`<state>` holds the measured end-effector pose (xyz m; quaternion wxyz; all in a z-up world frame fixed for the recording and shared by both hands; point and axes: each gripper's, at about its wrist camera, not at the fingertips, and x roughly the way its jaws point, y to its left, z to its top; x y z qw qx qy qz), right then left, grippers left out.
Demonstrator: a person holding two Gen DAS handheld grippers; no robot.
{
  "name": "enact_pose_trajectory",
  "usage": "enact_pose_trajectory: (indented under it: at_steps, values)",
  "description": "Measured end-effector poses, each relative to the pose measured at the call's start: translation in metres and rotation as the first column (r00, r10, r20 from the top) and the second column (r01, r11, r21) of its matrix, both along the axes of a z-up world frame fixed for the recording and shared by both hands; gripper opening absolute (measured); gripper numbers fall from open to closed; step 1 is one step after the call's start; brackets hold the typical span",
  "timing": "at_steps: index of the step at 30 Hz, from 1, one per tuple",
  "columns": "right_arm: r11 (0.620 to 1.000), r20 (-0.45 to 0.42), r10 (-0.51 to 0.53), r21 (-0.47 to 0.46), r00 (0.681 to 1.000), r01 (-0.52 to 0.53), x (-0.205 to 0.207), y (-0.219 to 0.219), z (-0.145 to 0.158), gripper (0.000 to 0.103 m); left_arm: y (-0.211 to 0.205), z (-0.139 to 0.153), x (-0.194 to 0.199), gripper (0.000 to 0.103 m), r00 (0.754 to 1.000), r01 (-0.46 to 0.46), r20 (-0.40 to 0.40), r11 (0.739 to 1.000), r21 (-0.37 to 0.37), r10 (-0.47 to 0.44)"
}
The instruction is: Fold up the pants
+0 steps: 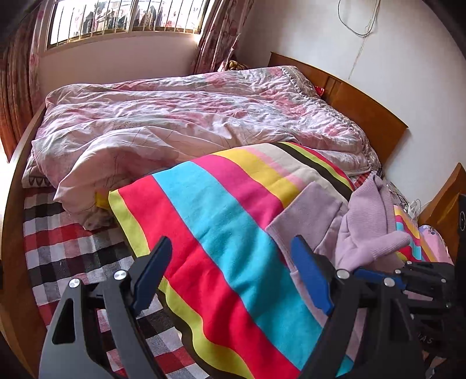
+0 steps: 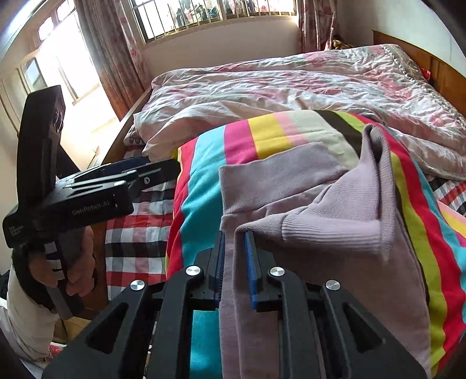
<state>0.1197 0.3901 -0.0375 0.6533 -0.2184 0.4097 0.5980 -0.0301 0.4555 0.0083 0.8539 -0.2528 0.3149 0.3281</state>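
Observation:
Lilac knit pants (image 2: 335, 210) lie bunched on a bright striped blanket (image 2: 209, 175), one leg spread flat and a ribbed cuff folded over. My right gripper (image 2: 235, 234) is shut on a fold of the pants, the fabric pinched between its blue pads and trailing down toward the camera. In the left wrist view the pants (image 1: 367, 210) lie at the right, with the right gripper (image 1: 378, 277) just below them. My left gripper (image 1: 231, 242) stands open over the blanket (image 1: 221, 233), left of the pants, with nothing between its fingers. A hand holds the left gripper (image 2: 157, 167) at the bed's side.
A rumpled pink floral duvet (image 1: 180, 116) covers the far half of the bed. A red, black and white checked sheet (image 1: 67, 247) shows at the left. A wooden headboard (image 1: 364, 110) runs along the right, and a barred window (image 1: 122, 17) with curtains is behind.

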Motion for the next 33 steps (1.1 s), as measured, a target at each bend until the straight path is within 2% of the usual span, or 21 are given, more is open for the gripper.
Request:
enact_pose_trajectory:
  at_steps: [1,2,3,5,9,12,14,16,17,18,19,20,21,23,24,25,26,28,30,33]
  values:
    - [1.000,-0.028,0.000,0.005,1.000,0.000,0.001,-0.004,-0.005,0.031,0.001,-0.001,-0.003,0.084,1.000,-0.004,-0.005,1.000,0.000,0.004]
    - [1.000,-0.047,-0.011,0.018,0.999,0.012,0.004,-0.009,-0.004,0.053,0.001,-0.003,-0.006,0.084,1.000,-0.004,-0.008,1.000,-0.006,0.004]
    - [0.998,-0.063,-0.026,0.047,0.998,0.029,0.009,-0.019,0.000,0.066,0.002,-0.004,-0.006,0.084,1.000,-0.001,-0.011,1.000,-0.012,0.001]
    - [0.992,-0.081,-0.042,0.119,0.996,0.052,0.022,-0.045,0.017,0.066,-0.001,-0.005,-0.004,0.084,1.000,0.019,-0.003,1.000,-0.020,-0.019]
    - [0.978,-0.013,-0.130,0.161,0.991,0.130,0.042,-0.099,0.042,0.064,-0.021,-0.001,0.022,0.084,0.988,0.147,0.046,0.988,-0.034,-0.146]
    - [0.974,0.008,-0.193,0.123,0.981,0.190,0.054,-0.124,0.033,0.064,-0.046,0.001,0.058,0.084,0.961,0.275,0.019,0.961,0.019,-0.275]
    - [0.968,0.009,-0.237,0.088,0.972,0.235,0.060,-0.134,0.020,0.064,-0.065,-0.003,0.084,0.084,0.931,0.366,-0.025,0.929,0.052,-0.365]
    - [0.959,-0.017,-0.277,0.061,0.961,0.277,0.064,-0.140,0.005,0.064,-0.077,-0.011,0.105,0.084,0.908,0.418,-0.068,0.905,0.076,-0.413]
    - [0.954,-0.028,-0.293,0.058,0.956,0.294,0.065,-0.142,0.000,0.064,-0.078,-0.016,0.113,0.081,0.907,0.419,-0.091,0.905,0.076,-0.412]
    - [0.951,-0.040,-0.301,0.060,0.953,0.303,0.065,-0.145,-0.003,0.064,-0.074,-0.022,0.119,0.062,0.909,0.412,-0.099,0.910,0.052,-0.406]
    - [0.949,-0.049,-0.306,0.065,0.951,0.309,0.064,-0.149,-0.004,0.064,-0.064,-0.027,0.123,0.047,0.912,0.403,-0.082,0.915,-0.008,-0.402]
    - [0.947,-0.050,-0.311,0.070,0.949,0.314,0.061,-0.153,-0.005,0.064,-0.050,-0.032,0.122,0.031,0.921,0.386,-0.026,0.917,-0.098,-0.390]
    - [0.945,-0.046,-0.314,0.076,0.948,0.317,0.058,-0.158,-0.004,0.064,-0.031,-0.037,0.114,0.030,0.933,0.361,0.068,0.910,-0.202,-0.354]
    - [0.947,-0.028,-0.308,0.081,0.951,0.309,0.050,-0.169,-0.001,0.064,0.000,-0.051,0.099,0.027,0.937,0.335,0.233,0.856,-0.393,-0.260]
    - [0.950,-0.010,-0.303,0.078,0.953,0.303,0.044,-0.176,-0.001,0.064,0.010,-0.057,0.093,0.026,0.933,0.334,0.282,0.830,-0.446,-0.224]
    - [0.953,0.014,-0.295,0.071,0.955,0.294,0.037,-0.182,-0.001,0.064,0.015,-0.060,0.090,0.026,0.929,0.339,0.304,0.815,-0.470,-0.211]
    - [0.957,0.037,-0.285,0.064,0.958,0.282,0.028,-0.189,-0.001,0.064,0.015,-0.060,0.090,0.027,0.924,0.353,0.308,0.811,-0.466,-0.226]
    - [0.963,0.092,-0.268,0.053,0.959,0.264,0.009,-0.203,-0.003,0.064,0.007,-0.055,0.093,0.040,0.912,0.390,0.300,0.816,-0.427,-0.279]
    - [0.968,0.144,-0.250,0.040,0.958,0.247,-0.010,-0.216,-0.007,0.049,-0.003,-0.049,0.096,0.058,0.906,0.408,0.286,0.825,-0.391,-0.313]
    - [0.971,0.178,-0.236,0.014,0.955,0.237,-0.032,-0.234,-0.014,0.035,-0.020,-0.040,0.103,0.057,0.911,0.406,0.213,0.861,-0.306,-0.353]
